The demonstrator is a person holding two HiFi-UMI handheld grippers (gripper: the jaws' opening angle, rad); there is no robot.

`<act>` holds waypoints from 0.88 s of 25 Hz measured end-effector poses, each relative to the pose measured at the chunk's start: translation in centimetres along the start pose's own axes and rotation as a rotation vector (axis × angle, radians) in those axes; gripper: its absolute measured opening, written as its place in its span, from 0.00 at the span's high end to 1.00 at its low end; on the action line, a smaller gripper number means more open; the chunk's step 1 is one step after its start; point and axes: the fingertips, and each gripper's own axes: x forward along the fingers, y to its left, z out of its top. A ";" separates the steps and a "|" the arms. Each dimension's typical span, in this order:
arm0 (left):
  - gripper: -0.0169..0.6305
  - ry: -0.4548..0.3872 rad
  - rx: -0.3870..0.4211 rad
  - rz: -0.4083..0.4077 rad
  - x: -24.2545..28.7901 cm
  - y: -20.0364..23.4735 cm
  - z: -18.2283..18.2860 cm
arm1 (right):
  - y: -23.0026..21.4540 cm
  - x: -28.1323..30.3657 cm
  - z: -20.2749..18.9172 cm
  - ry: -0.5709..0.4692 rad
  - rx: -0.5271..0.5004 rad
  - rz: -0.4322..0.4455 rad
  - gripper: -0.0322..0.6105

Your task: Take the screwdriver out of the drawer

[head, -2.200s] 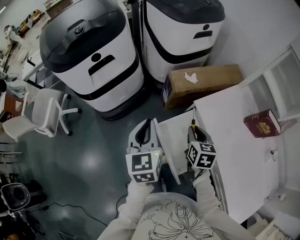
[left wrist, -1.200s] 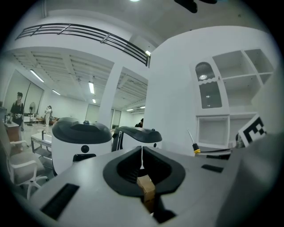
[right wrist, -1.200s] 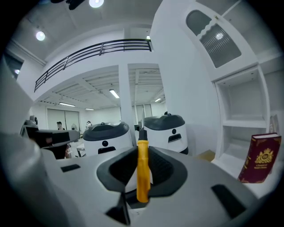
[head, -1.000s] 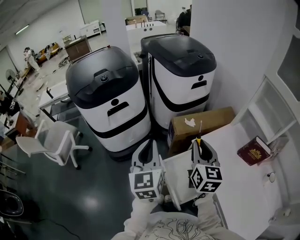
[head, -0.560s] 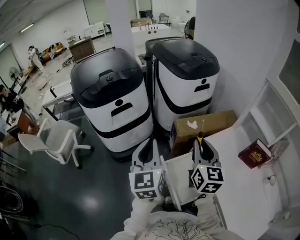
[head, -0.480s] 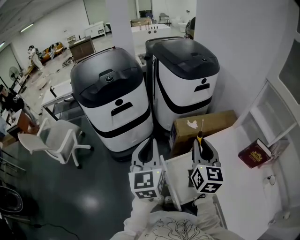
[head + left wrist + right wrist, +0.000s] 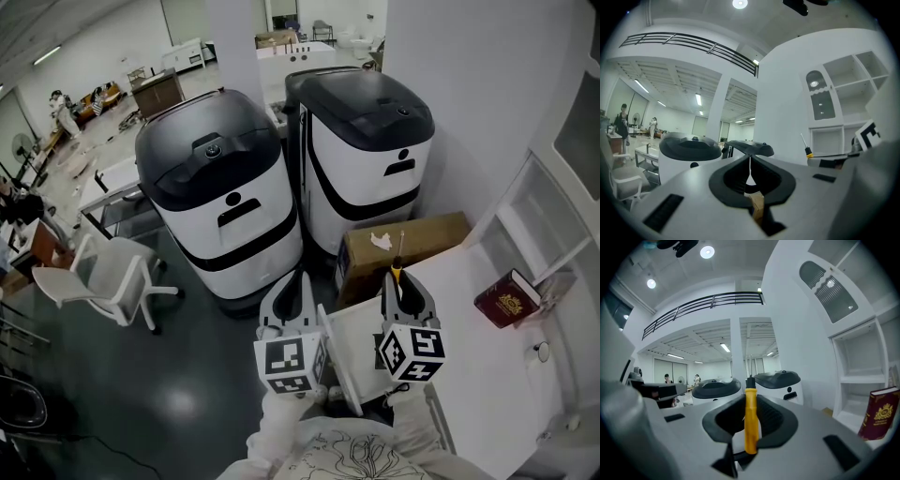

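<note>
Two grippers were held side by side in front of the person, above an open white drawer (image 7: 349, 330). The right gripper (image 7: 399, 284) had its jaws closed narrowly on the yellow handle of the screwdriver (image 7: 750, 420), whose thin shaft stuck out past the jaw tips. The tool appeared already lifted out of the drawer, in the air near the corner of the white table (image 7: 487, 375). The left gripper (image 7: 300, 279) had its jaws together with nothing between them. Both grippers pointed forward and roughly level, away from the person, with their marker cubes turned toward the head camera and white sleeves showing behind them. What seemed left was to carry the tool clear. Doing this well would probably mean a firm, unchanged squeeze on the handle, a steady wrist so the round handle could not roll in the pads, and a path that kept the shaft away from the drawer's edge and the brown box (image 7: 403, 246) beyond it.
</note>
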 end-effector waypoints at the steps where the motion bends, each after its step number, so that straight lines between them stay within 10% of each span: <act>1: 0.96 0.001 0.000 -0.001 0.0 0.0 0.0 | 0.0 0.0 0.0 0.001 -0.001 -0.001 0.84; 22: 0.96 0.023 -0.003 -0.010 1.0 0.1 -0.7 | -0.2 1.0 -0.7 0.023 0.000 -0.008 0.84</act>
